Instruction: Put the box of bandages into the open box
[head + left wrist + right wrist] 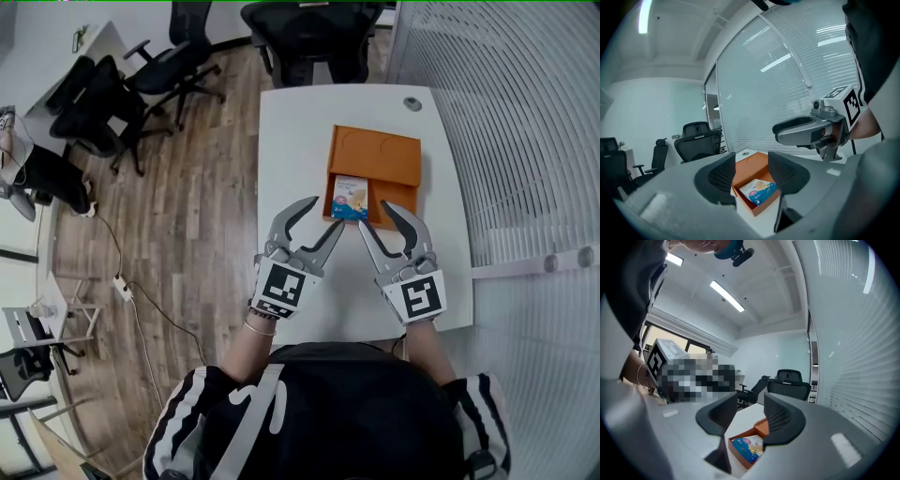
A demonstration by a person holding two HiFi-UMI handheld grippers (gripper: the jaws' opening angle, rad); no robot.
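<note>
Bandage box (350, 199) sits inside the orange open box (375, 159) on the white table (291, 141), apparently flat. Left gripper (328, 213) and right gripper (373, 215): jaws apart, both empty.

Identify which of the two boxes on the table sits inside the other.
The small blue-and-white bandage box; it lies inside the larger orange open box.

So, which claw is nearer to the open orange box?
Right. The right claw hangs over the orange box at its near edge; the left claw hangs off its near left corner.
</note>
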